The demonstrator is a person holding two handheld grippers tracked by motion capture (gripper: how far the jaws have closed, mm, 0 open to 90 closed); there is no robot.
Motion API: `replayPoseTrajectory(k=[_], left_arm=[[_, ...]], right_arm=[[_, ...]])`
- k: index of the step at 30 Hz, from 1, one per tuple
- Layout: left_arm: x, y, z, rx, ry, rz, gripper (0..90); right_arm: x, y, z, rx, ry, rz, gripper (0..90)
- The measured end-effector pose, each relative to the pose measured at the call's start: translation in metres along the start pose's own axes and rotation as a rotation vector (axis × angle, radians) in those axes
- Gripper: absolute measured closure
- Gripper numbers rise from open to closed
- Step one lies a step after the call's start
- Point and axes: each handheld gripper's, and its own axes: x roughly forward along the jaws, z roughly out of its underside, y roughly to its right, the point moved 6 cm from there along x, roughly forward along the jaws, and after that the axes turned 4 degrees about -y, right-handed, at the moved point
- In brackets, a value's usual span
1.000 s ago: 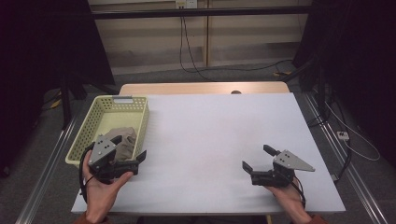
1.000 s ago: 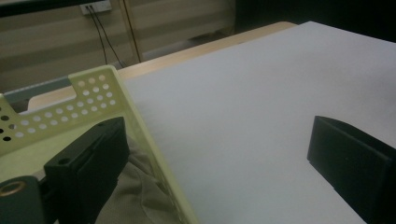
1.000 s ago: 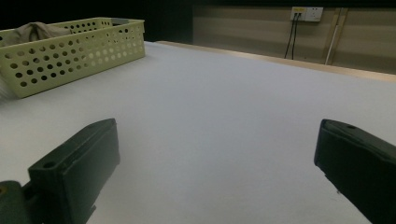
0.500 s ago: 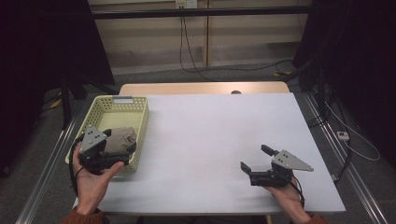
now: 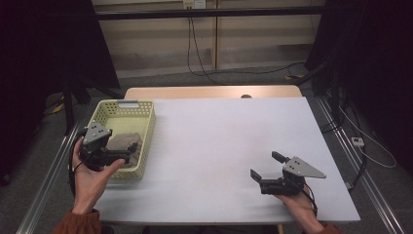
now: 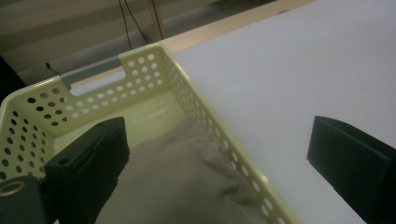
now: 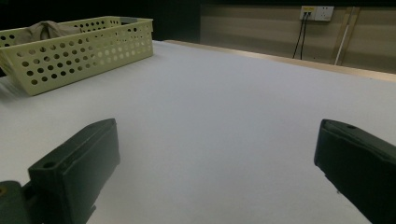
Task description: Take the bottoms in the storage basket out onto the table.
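Now our left claw [image 5: 124, 155] hangs spread above the cloth [image 6: 187, 182] lying in the basket [image 5: 146, 127]; our right claw [image 5: 265, 165] waits spread. Next, we draw clear.

table [image 5: 219, 141]: white top | on it: yellow basket [image 5: 146, 122], at left edge

Left gripper [image 5: 119, 157] hangs raised in the left hand [image 5: 90, 173], jaws spread wide and empty. Right gripper [image 5: 265, 165] sits low in the right hand [image 5: 299, 207], jaws parted too.
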Motion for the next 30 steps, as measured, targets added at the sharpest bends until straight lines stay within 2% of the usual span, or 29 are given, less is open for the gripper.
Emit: replayPoseTrajectory(k=[3, 6, 9, 13, 27, 30], left_arm=[[0.001, -0.008, 0.004, -0.011, -0.031, -0.005, 5.3], [0.002, -0.016, 0.006, -0.035, -0.04, -0.006, 5.4], [0.005, -0.023, 0.008, -0.063, -0.07, 0.01, 5.5], [0.013, -0.026, 0.009, -0.078, -0.099, 0.024, 5.4], [0.039, -0.03, 0.019, -0.076, -0.245, 0.049, 6.0], [0.047, -0.033, 0.026, -0.097, -0.313, 0.057, 5.8]], right_arm=[[0.0, 0.0, 0.0, -0.001, -0.001, 0.0, 0.0], [0.0, 0.0, 0.0, 0.001, -0.001, 0.0, 0.0], [0.001, 0.0, 0.0, 0.002, 0.001, -0.004, 0.0], [0.0, 0.0, -0.001, 0.003, 0.007, -0.003, 0.0], [0.001, 0.0, 0.0, 0.004, 0.002, -0.011, 0.0], [0.001, -0.001, 0.0, 0.006, -0.002, -0.018, 0.0]])
